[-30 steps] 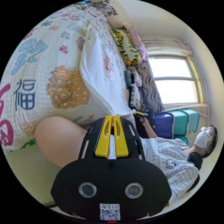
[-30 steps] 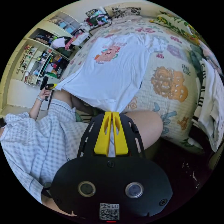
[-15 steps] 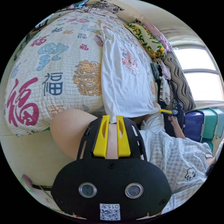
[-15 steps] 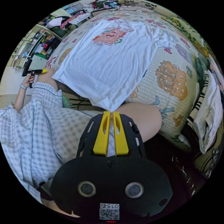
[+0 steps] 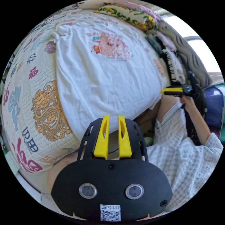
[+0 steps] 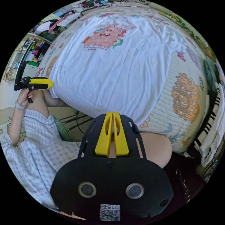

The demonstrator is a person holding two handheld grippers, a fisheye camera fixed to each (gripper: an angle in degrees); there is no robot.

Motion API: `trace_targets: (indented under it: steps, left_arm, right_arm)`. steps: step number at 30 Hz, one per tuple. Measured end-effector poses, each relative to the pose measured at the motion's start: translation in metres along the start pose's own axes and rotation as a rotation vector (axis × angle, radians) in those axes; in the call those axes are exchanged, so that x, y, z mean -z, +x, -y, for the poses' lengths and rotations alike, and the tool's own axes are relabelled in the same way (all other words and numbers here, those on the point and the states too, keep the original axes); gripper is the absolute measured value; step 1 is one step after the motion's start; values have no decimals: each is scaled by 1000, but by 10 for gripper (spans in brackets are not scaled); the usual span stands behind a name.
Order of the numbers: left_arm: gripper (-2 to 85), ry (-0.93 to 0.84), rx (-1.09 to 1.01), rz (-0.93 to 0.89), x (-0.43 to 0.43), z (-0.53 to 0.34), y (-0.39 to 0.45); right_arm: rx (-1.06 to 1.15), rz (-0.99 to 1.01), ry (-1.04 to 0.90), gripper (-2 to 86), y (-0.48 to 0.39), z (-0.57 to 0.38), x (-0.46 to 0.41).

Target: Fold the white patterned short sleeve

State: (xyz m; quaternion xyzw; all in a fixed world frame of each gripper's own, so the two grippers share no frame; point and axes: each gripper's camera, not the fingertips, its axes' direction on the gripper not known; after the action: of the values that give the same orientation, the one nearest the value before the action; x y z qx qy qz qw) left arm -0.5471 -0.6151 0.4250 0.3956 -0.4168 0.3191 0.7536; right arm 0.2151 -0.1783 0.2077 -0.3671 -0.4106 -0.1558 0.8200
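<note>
White monster-print T-shirt (image 6: 121, 68) now flat on quilt (image 5: 44, 110); left gripper (image 5: 112, 117) has released it, jaws apart; right gripper (image 6: 112, 114) closed, empty

A bedroom in a home. The landmark is a bed w/ a quilted cream bedspread (image 5: 35, 93) printed w/ gold dragons and coloured characters. Along the bed's far edge lies a floral pillow (image 5: 124, 16) in yellow and green, w/ a heap of clothes (image 5: 172, 63) beside it. Past that heap, a bright window (image 5: 201, 42); below it, blue storage boxes (image 5: 214, 105). Off the bed's other side, in the right gripper view, cluttered open shelves (image 6: 30, 49) w/ books and oddments, more clothes piled near the bed's head end.
</note>
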Motion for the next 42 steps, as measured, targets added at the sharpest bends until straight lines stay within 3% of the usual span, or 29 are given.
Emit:
trace_targets:
  steps: [5,8,9,11,16,22,27,33,36,38,42]
  left_arm:
    - [1,-72,76,223,-23,-18,-31]
    - [-6,30,232,92,-22,-34,-67]
    - [-6,38,272,154,-25,-36,-72]
    - [-7,35,297,252,-34,-38,-75]
    - [-6,192,167,-17,-58,-32,-54]
    - [-4,37,-82,49,-130,17,-5]
    - [-4,-173,-281,214,-209,59,26]
    - [-6,-478,-368,506,-298,61,10]
    - [-7,-598,-294,678,-322,52,-19]
    - [-8,-595,-265,681,-331,46,-32]
    - [-8,-386,-172,432,-336,51,-46]
  right_arm:
    - [19,-88,-142,-7,8,17,-25]
    - [21,-297,-279,-8,20,8,-42]
    - [3,-344,-312,-9,28,3,-49]
    - [-54,-245,-233,-8,37,-3,-41]
    - [-117,-138,-123,-7,44,-9,-27]
    - [-59,-224,-192,-8,33,-1,-41]
    - [-12,-218,-221,-7,44,14,-60]
    - [10,-408,-396,-7,74,7,-93]
    - [31,-447,-405,-7,90,-8,-93]
    - [31,-413,-338,-7,97,-16,-79]
    - [10,-333,-184,-7,110,-21,-37]
